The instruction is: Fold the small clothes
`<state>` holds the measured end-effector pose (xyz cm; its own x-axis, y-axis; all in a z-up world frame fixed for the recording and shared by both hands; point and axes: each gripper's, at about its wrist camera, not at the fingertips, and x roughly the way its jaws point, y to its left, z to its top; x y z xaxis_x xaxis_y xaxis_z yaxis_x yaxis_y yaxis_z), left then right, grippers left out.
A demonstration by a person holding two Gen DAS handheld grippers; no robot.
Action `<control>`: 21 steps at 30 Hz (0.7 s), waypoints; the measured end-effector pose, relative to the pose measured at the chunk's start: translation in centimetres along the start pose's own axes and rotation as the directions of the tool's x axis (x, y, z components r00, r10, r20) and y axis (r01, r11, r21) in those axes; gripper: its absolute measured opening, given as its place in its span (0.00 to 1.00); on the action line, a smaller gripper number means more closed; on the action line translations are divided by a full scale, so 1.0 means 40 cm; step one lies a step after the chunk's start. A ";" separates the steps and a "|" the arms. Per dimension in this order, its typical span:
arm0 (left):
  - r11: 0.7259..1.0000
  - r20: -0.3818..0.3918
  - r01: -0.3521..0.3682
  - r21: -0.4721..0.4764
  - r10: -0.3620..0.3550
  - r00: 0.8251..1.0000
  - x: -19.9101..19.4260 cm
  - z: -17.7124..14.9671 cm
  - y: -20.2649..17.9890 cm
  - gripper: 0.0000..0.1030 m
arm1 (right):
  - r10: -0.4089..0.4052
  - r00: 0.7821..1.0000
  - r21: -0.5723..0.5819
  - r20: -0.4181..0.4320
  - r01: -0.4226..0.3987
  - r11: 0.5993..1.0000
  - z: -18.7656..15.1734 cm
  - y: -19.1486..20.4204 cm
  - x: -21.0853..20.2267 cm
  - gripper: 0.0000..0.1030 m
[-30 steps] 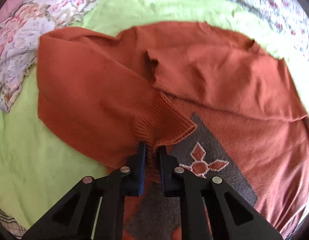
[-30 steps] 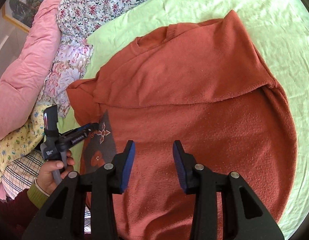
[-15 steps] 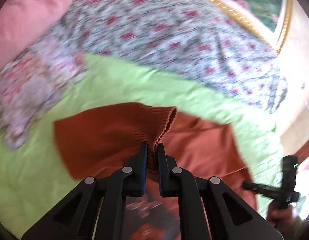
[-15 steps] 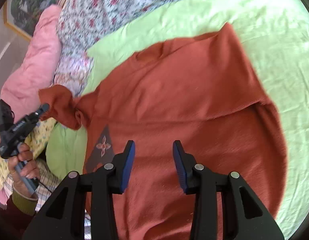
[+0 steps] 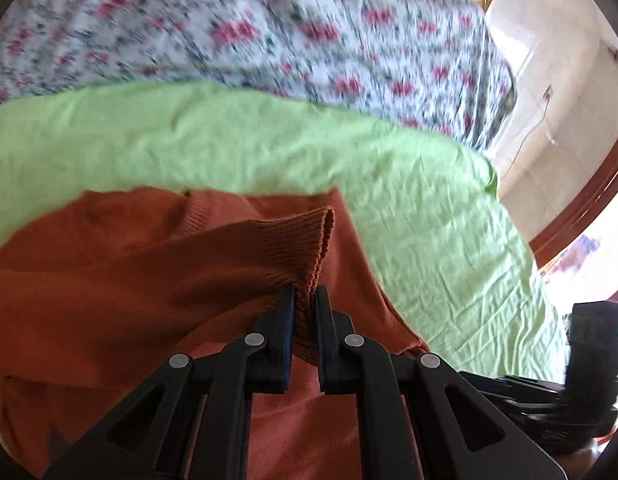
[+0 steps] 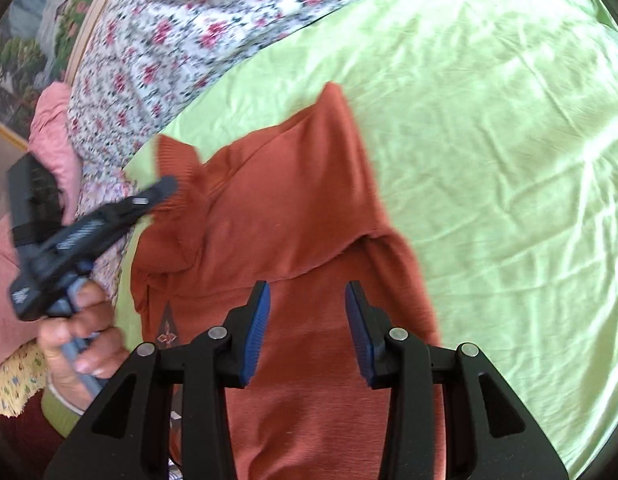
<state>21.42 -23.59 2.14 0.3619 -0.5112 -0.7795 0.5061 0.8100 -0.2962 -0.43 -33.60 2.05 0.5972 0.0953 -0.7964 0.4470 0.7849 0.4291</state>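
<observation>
A rust-orange knit sweater [image 6: 293, 220] lies on the green bedsheet [image 6: 489, 128], one side folded over. My left gripper [image 5: 305, 300] is shut on the ribbed sleeve cuff [image 5: 305, 240] and holds the sleeve lifted over the sweater body [image 5: 109, 300]. In the right wrist view the left gripper [image 6: 165, 186] shows at the left with the cuff [image 6: 177, 160] in it. My right gripper [image 6: 307, 300] is open and empty, hovering above the sweater's lower body. A grey patch with a flower motif [image 6: 167, 334] shows at the sweater's left edge.
A floral quilt [image 6: 197, 36] lies along the far side of the bed. Pink bedding [image 6: 49, 120] sits at the left. A wooden frame and pale wall [image 5: 569, 80] stand past the bed's right end. My right gripper's body [image 5: 589, 360] shows in the left view.
My left gripper has lifted the sleeve cuff off the sweater and carried it up and across toward the right. My right gripper has stayed open above the sweater.
</observation>
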 end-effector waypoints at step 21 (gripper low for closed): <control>0.919 -0.072 -0.319 -0.231 0.311 0.948 -0.204 -0.252 0.376 0.52 | 0.008 1.000 -0.007 -0.026 -0.009 1.000 0.108 0.039 0.166 0.39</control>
<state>18.22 -4.35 -1.52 0.4435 -0.2122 -0.8708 0.1691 0.9739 -0.1512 7.08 -34.39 -0.73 0.5837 0.1176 -0.8034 0.4369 0.7885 0.4328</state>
